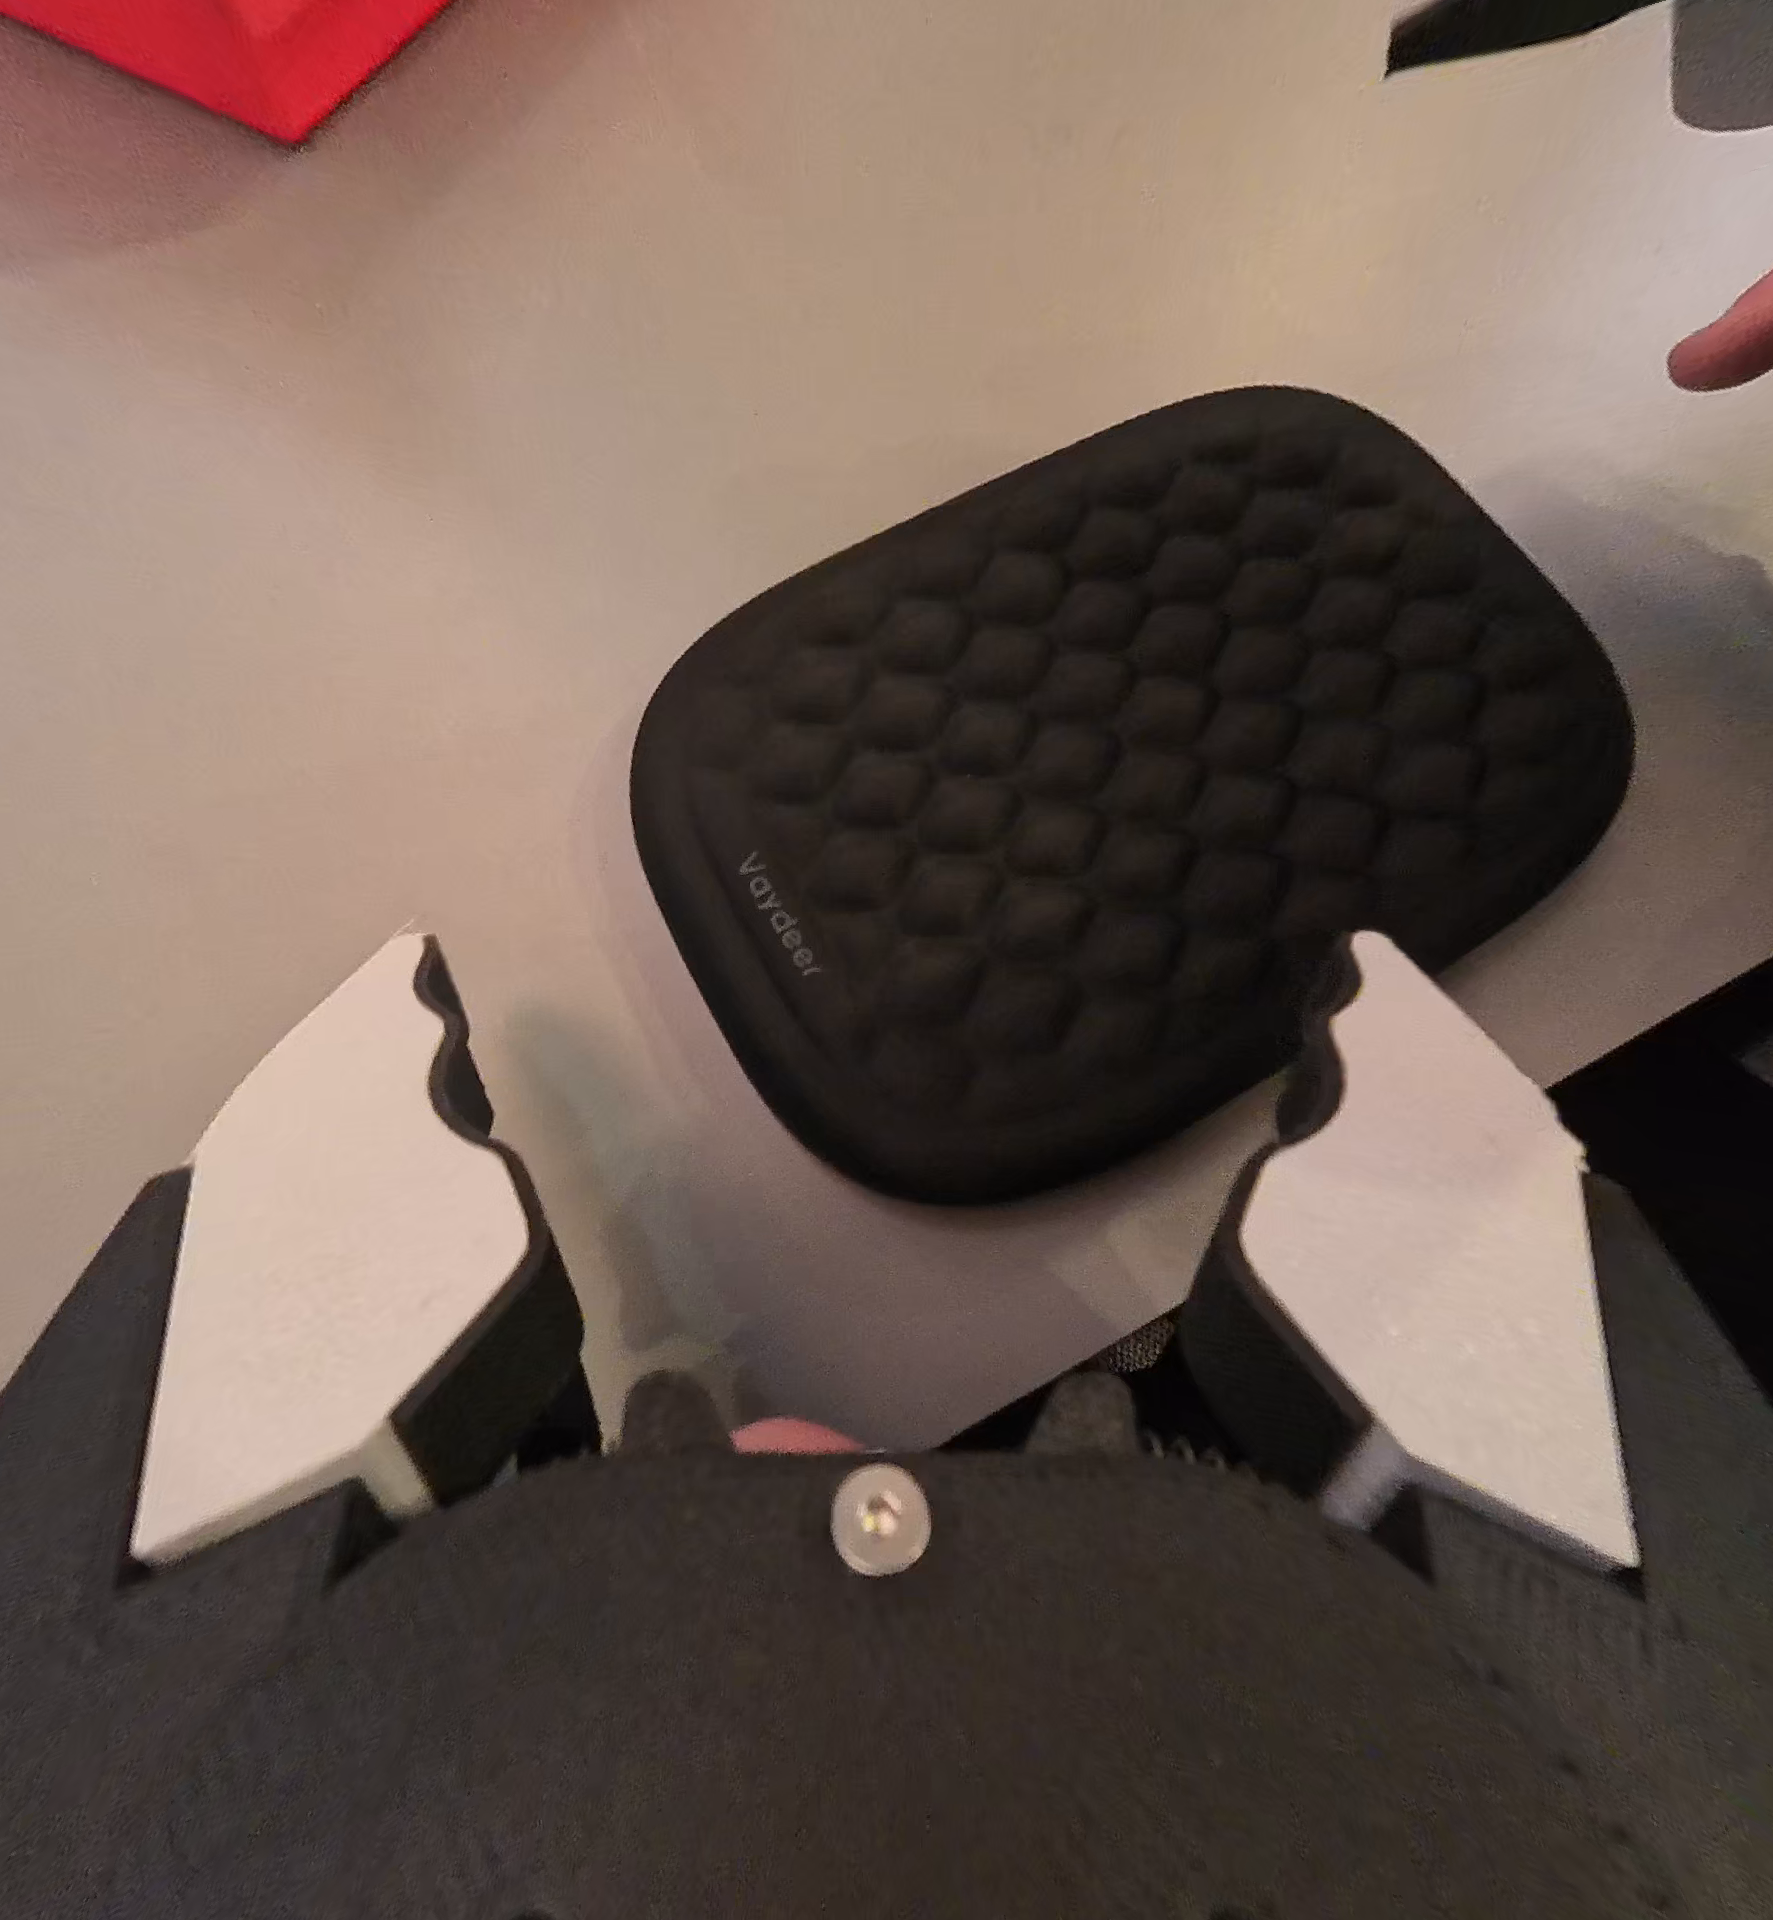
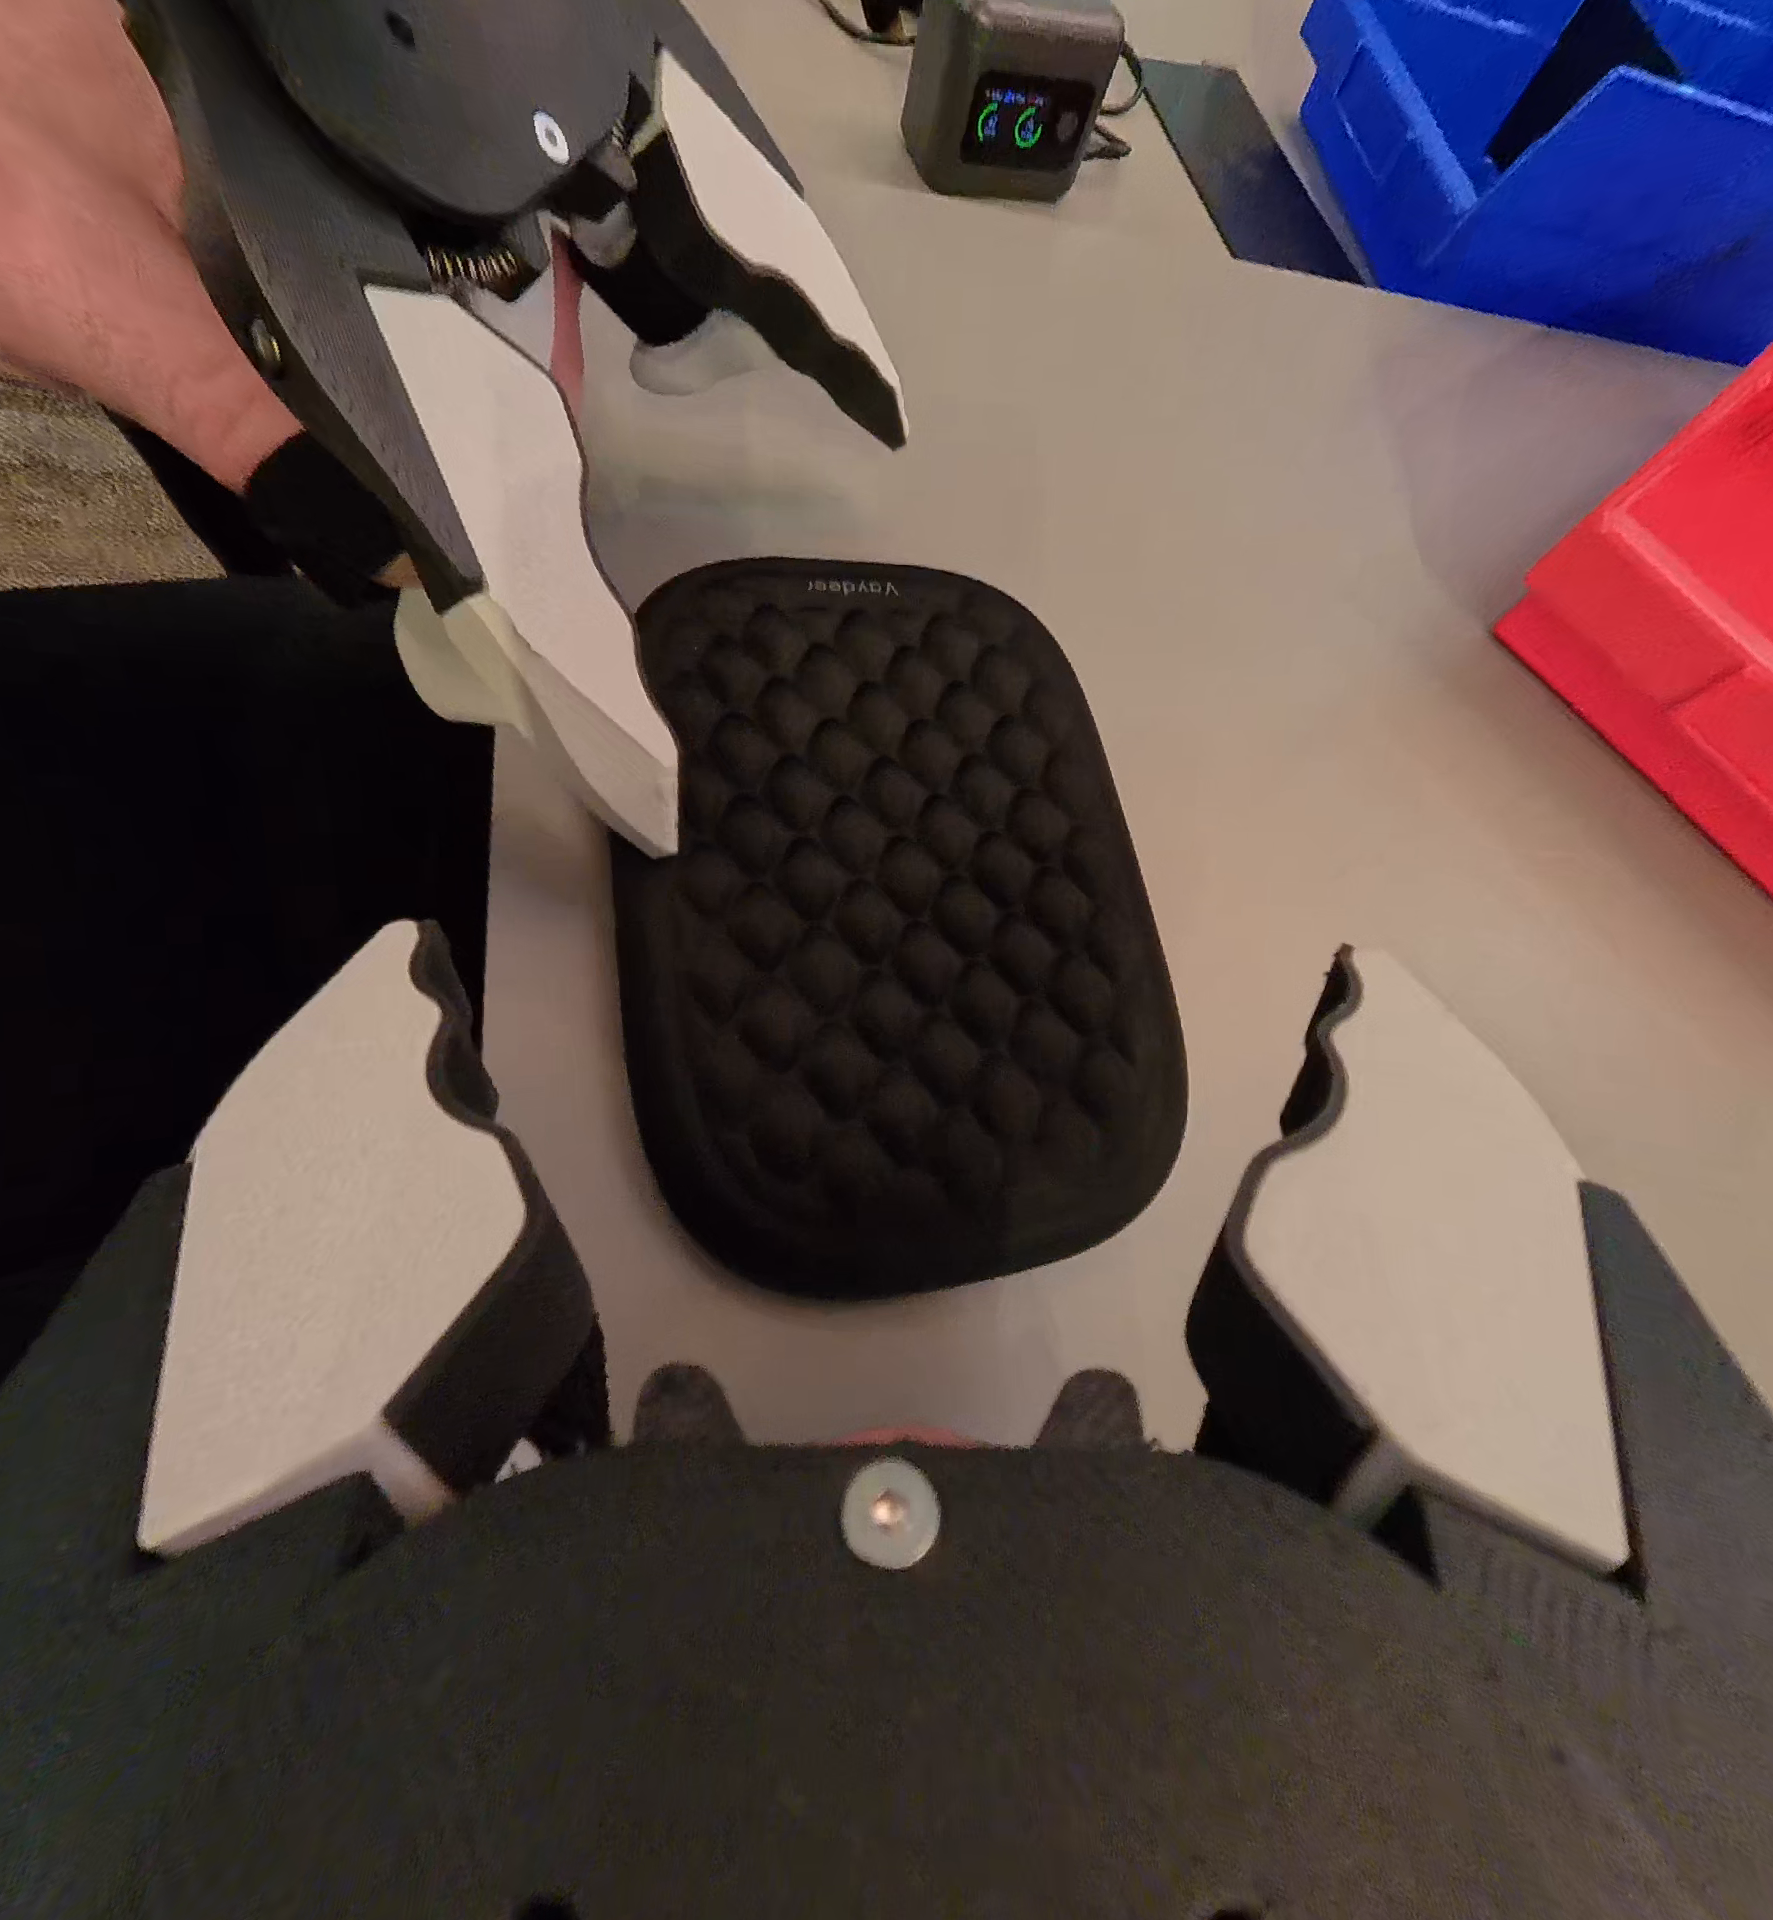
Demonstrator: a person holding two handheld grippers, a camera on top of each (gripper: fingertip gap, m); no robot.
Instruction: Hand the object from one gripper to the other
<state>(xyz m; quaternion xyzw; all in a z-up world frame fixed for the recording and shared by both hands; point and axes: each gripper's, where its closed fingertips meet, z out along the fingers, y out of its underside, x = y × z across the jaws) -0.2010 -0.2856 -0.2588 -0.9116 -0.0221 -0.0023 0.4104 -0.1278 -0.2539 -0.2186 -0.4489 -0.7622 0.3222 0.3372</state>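
A black padded rest (image 1: 1121, 790) with a honeycomb surface lies flat on the white table (image 1: 342, 520). My left gripper (image 1: 892, 945) is open wide over it. Its right fingertip (image 1: 1381, 997) is at the pad's edge, and its left fingertip stands well clear of the pad. In the right wrist view the pad (image 2: 892, 935) lies on the table between and beyond my right gripper's (image 2: 884, 945) wide-open fingers, which do not touch it. The left gripper (image 2: 773, 629) shows there at the upper left, held in a hand, open, one finger at the pad's left edge.
A red bin (image 2: 1713, 644) and a blue bin (image 2: 1588, 135) stand at the right. A small dark device with a lit screen (image 2: 1012, 104) stands at the back. The table's edge runs just left of the pad. A person's finger (image 1: 1765, 332) shows at the right.
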